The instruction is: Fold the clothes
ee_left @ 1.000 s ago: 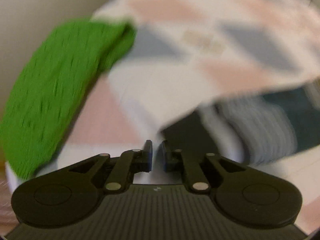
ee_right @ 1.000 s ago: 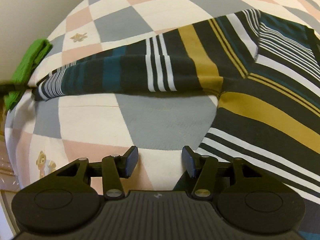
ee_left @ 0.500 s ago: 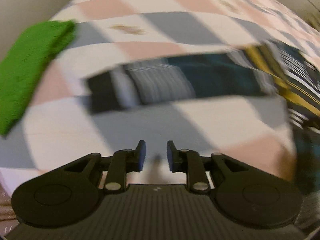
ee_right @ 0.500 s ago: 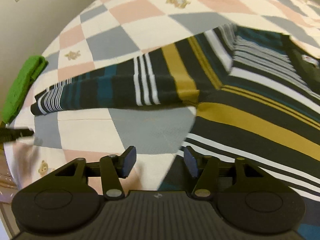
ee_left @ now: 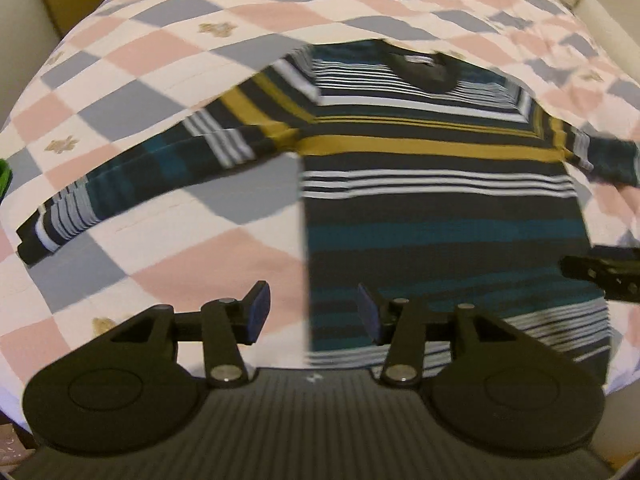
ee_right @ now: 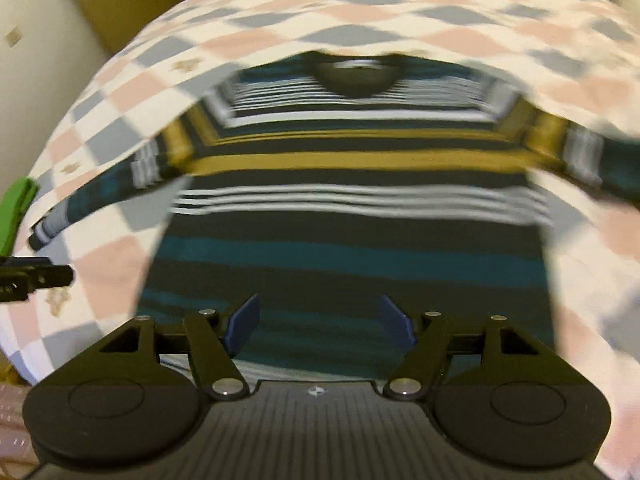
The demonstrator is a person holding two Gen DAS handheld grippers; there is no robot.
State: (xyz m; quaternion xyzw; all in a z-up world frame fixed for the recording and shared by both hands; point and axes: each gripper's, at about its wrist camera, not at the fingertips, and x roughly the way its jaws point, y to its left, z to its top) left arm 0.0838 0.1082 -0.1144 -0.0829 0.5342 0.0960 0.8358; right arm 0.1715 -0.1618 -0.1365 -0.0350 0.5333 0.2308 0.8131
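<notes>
At the far left edge of the bed, a folded green cloth (ee_right: pixel 16 208) lies on the checked bedspread (ee_left: pixel 168 80), just past the cuff of the sweater's outstretched sleeve (ee_left: pixel 132 176). That sleeve runs flat across the bedspread from the cuff near the left edge up to the shoulder, apart from the green cloth.

Your left gripper (ee_left: pixel 310 312) hangs over the near edge of the bed, right where the sweater's left side seam meets the hem. Its jaws stand wide apart with nothing between them: the left finger is over bare pink-and-white checks, the right finger over the teal and dark stripes. In the right wrist view you can see its tip at the left border, low over the bedspread.

The striped sweater (ee_left: pixel 436 208) lies spread face up in the middle of the bed, collar (ee_left: pixel 424 70) toward the far edge, hem toward you. Bands of white, mustard, dark grey and teal cross the chest; the body looks flat, though both views are blurred.

Your right gripper (ee_right: pixel 318 326) sits over the lower middle of the sweater body, near the hem. Its jaws are also wide apart and hold nothing; whether the fingers touch the knit cannot be told.

The other sleeve (ee_left: pixel 608 160) reaches toward the right edge of the bed, its end folded or bunched; blur hides the detail.
</notes>
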